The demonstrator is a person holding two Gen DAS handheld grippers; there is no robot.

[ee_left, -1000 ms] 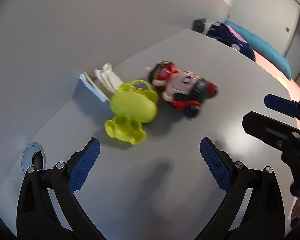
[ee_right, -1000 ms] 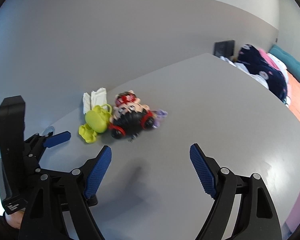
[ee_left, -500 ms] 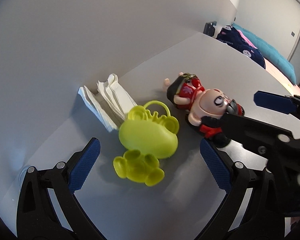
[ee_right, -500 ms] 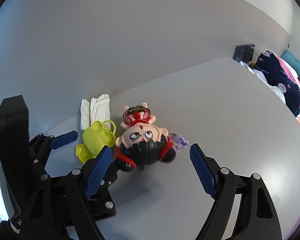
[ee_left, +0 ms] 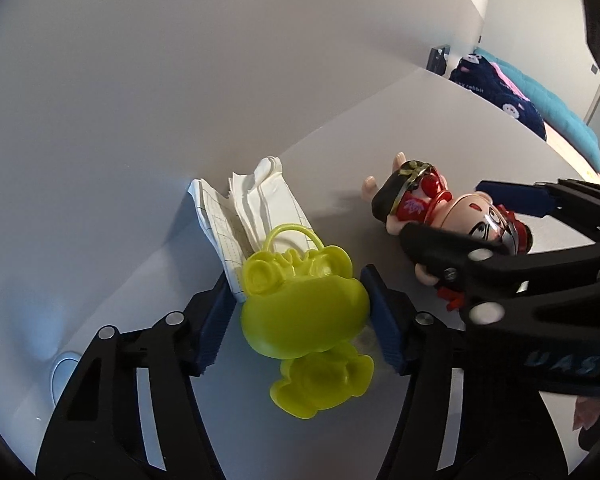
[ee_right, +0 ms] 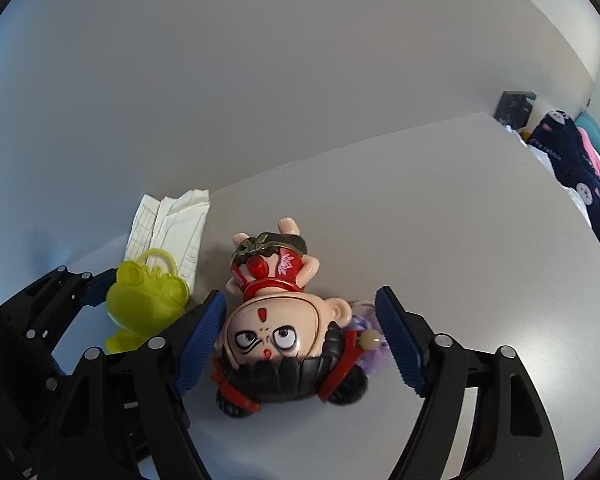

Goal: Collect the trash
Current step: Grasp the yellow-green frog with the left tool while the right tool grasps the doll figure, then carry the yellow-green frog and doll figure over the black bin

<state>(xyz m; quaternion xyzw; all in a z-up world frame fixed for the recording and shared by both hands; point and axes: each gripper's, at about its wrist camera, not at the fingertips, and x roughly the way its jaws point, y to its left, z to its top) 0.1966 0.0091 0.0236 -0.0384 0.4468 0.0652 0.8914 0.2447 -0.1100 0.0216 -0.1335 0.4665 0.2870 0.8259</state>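
Note:
A lime-green plastic frog toy [ee_left: 304, 312] lies on the grey table between the blue pads of my left gripper [ee_left: 300, 320], whose jaws have closed in against the frog's sides. The frog also shows in the right wrist view [ee_right: 144, 304]. A doll [ee_right: 284, 328] in a red outfit with black hair lies on its back between the pads of my right gripper [ee_right: 300, 340], which is open around its head. The doll also shows in the left wrist view [ee_left: 440, 216]. Folded white paper [ee_left: 244, 208] lies behind the frog by the wall, also in the right wrist view [ee_right: 172, 224].
A grey wall [ee_right: 260, 80] runs along the table's far edge. A small purple item [ee_right: 366, 336] lies by the doll's head. A dark blue patterned cushion [ee_right: 576, 172] and a black box [ee_right: 516, 104] sit beyond the table's right end.
Both grippers have moved forward. The left jaws have narrowed onto the frog. The right gripper now straddles the doll's head.

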